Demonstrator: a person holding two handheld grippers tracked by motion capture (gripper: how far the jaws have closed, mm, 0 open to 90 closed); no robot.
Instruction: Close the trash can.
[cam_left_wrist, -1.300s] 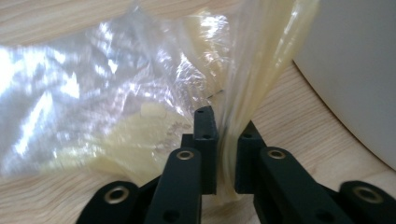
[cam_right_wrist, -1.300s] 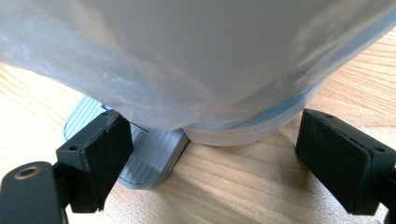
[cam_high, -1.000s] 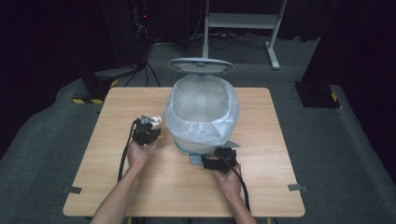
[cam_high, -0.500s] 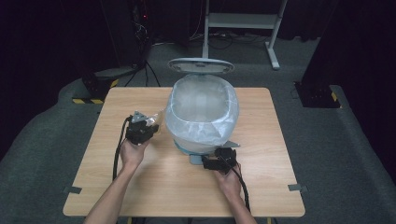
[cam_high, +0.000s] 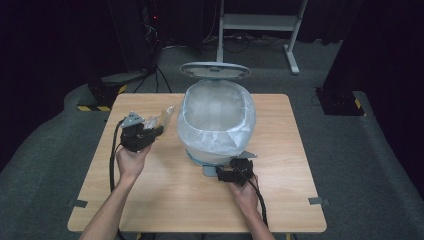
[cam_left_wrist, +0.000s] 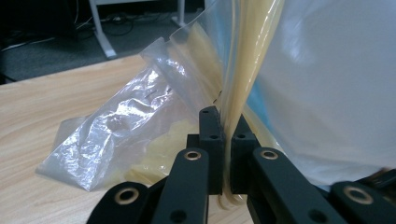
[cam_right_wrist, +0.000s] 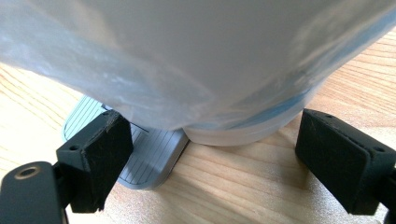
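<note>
— Where is the crumpled clear plastic bag with yellowish contents (cam_high: 159, 118) found, and how is it held?

— It is seen just left of the pale pedal bin lined with a translucent white bag (cam_high: 218, 120), lifted partly off the table. A fold of it is pinched between the nearly closed jaws of the left gripper (cam_left_wrist: 223, 140); the rest is draped down to the wood on the side away from the bin.

— Which way is the bin's mouth from that gripper?

— Up and to its right, close by; the bag's long axis is slanted upward toward the rim. The left hand is judged the nearer one for a drop-in.

— And the right gripper (cam_right_wrist: 205, 163)?

— Its jaws are spread wide, nothing is gripped; one pad is placed at the grey ribbed foot pedal (cam_right_wrist: 140, 158), and the raised lid (cam_high: 215, 70) is seen behind.

— The surroundings?

— A light wooden table (cam_high: 280, 200), grey carpet, a dark room.
</note>
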